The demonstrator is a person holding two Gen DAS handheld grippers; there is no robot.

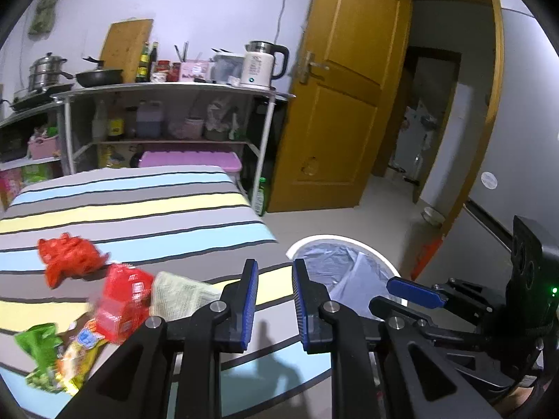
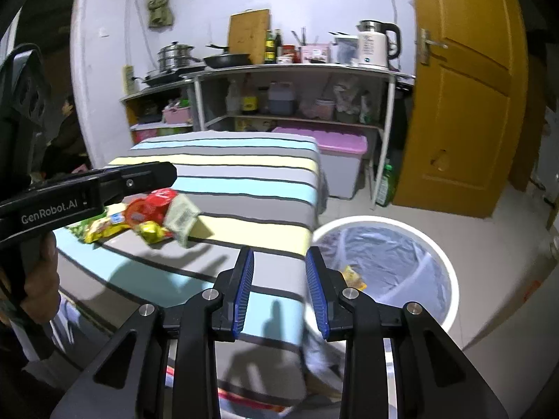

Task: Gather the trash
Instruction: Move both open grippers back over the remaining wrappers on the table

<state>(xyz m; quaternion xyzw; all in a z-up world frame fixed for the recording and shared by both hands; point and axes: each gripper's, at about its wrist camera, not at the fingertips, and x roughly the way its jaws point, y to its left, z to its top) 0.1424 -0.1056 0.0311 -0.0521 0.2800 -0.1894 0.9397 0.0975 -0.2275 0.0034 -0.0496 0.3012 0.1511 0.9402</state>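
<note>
Several wrappers lie bunched on a striped cloth surface (image 1: pixel 139 209): a crumpled red bag (image 1: pixel 70 255), a red packet (image 1: pixel 122 300), a pale printed packet (image 1: pixel 178 296), a green packet (image 1: pixel 38 352) and a yellow one (image 1: pixel 77 352). My left gripper (image 1: pixel 275 269) is open and empty, just right of the pale packet and above the cloth. My right gripper (image 2: pixel 279 255) is open and empty too, over the cloth's near corner beside a white bin (image 2: pixel 450 279). The bin has a clear liner, and a yellow wrapper (image 2: pixel 353 276) lies inside it. The wrapper pile (image 2: pixel 153 213) shows under the left gripper (image 2: pixel 164 174).
The bin (image 1: pixel 370 248) stands on the floor at the cloth's right corner. Behind it are a shelf rack (image 1: pixel 167 87) with pots, bottles and a kettle (image 1: pixel 258 66), a pink-lidded box (image 1: pixel 188 160) and a green bottle (image 1: pixel 260 199). A yellow door (image 1: pixel 342 104) stands open at right.
</note>
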